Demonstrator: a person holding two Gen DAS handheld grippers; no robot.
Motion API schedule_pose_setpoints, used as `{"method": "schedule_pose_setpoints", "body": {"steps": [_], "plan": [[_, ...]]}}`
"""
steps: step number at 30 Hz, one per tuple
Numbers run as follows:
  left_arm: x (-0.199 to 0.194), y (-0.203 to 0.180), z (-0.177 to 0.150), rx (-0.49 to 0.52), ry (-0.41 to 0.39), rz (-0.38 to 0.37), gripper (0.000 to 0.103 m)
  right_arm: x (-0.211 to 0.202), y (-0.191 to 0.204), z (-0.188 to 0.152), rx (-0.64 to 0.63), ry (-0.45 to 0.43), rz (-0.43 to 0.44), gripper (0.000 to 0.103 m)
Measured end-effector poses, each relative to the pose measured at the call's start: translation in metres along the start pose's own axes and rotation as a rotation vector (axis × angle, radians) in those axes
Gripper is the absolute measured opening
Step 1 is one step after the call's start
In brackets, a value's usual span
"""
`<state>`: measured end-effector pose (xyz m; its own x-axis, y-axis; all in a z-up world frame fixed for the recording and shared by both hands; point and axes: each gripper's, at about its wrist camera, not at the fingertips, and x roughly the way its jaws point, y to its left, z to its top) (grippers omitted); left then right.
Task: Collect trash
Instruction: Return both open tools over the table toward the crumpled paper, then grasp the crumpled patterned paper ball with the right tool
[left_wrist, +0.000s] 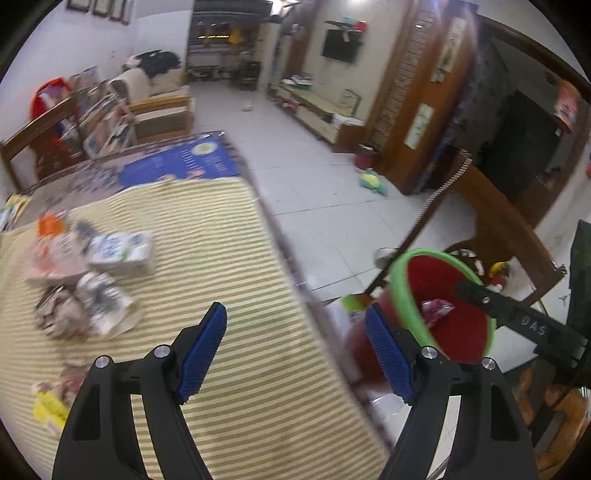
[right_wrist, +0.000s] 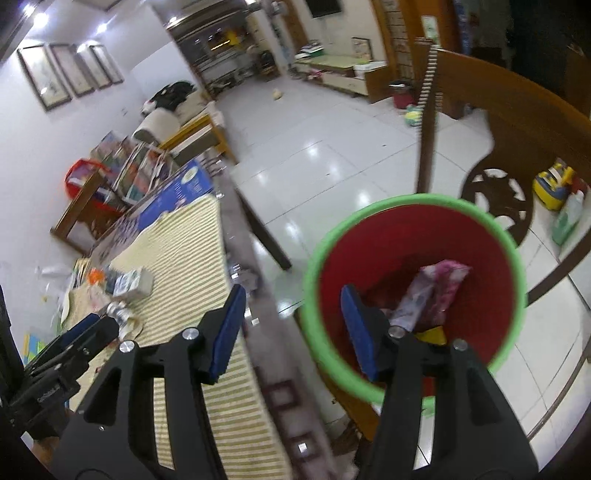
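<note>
A red bin with a green rim (right_wrist: 410, 206) stands beside the table's right edge; it also shows in the left wrist view (left_wrist: 402, 288). A pink wrapper (right_wrist: 439, 288) and a yellow scrap (right_wrist: 432, 335) lie inside it. My right gripper (right_wrist: 295, 328) is open and empty, straddling the table edge and the bin rim. My left gripper (left_wrist: 299, 354) is open and empty above the striped cloth (left_wrist: 221, 266). Crumpled packets and cartons (left_wrist: 92, 280) lie in a pile on the cloth at the left, also seen far left in the right wrist view (right_wrist: 125, 288).
A yellow scrap (left_wrist: 48, 406) lies at the cloth's near left. A blue box (left_wrist: 184, 162) sits at the table's far end. A wooden chair (right_wrist: 517, 122) stands behind the bin. Toys (right_wrist: 554, 184) and a bottle (right_wrist: 569, 218) sit on the tiled floor.
</note>
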<state>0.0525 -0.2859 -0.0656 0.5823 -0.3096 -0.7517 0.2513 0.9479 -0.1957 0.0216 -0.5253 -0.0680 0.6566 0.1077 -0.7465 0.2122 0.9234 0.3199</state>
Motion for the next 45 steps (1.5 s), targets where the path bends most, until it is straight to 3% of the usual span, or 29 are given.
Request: {"method": "schedule_pose_setpoints", "body": {"steps": [11, 16, 21, 26, 29, 32, 35, 40, 45], "plan": [[-0.027, 0.159, -0.038, -0.136, 0.049, 0.113, 0.074, 0.031, 0.119, -0.043, -0.112, 0.093, 0.040, 0.059], [-0.044, 0.245, -0.057, -0.220, 0.065, 0.209, 0.074, 0.058, 0.199, -0.082, -0.287, 0.243, 0.089, 0.067], [-0.059, 0.302, -0.071, -0.280, 0.071, 0.251, 0.074, 0.070, 0.271, -0.128, -0.493, 0.296, 0.116, 0.067], [-0.073, 0.328, -0.089, -0.264, 0.084, 0.244, 0.074, 0.107, 0.302, -0.143, -0.416, 0.383, 0.179, 0.067], [-0.078, 0.338, -0.100, -0.287, 0.109, 0.222, 0.074, 0.138, 0.313, -0.151, -0.372, 0.428, 0.163, 0.065], [-0.076, 0.343, -0.110, -0.319, 0.152, 0.154, 0.074, 0.147, 0.322, -0.162, -0.373, 0.454, 0.207, 0.036], [-0.066, 0.338, -0.122, -0.343, 0.209, 0.087, 0.074, 0.132, 0.332, -0.161, -0.421, 0.379, 0.167, 0.027], [-0.034, 0.326, -0.132, -0.400, 0.310, -0.090, 0.074, 0.106, 0.320, -0.145, -0.403, 0.261, 0.099, 0.026], [-0.007, 0.312, -0.125, -0.419, 0.353, -0.122, 0.075, 0.085, 0.296, -0.133, -0.354, 0.196, 0.050, 0.026]]}}
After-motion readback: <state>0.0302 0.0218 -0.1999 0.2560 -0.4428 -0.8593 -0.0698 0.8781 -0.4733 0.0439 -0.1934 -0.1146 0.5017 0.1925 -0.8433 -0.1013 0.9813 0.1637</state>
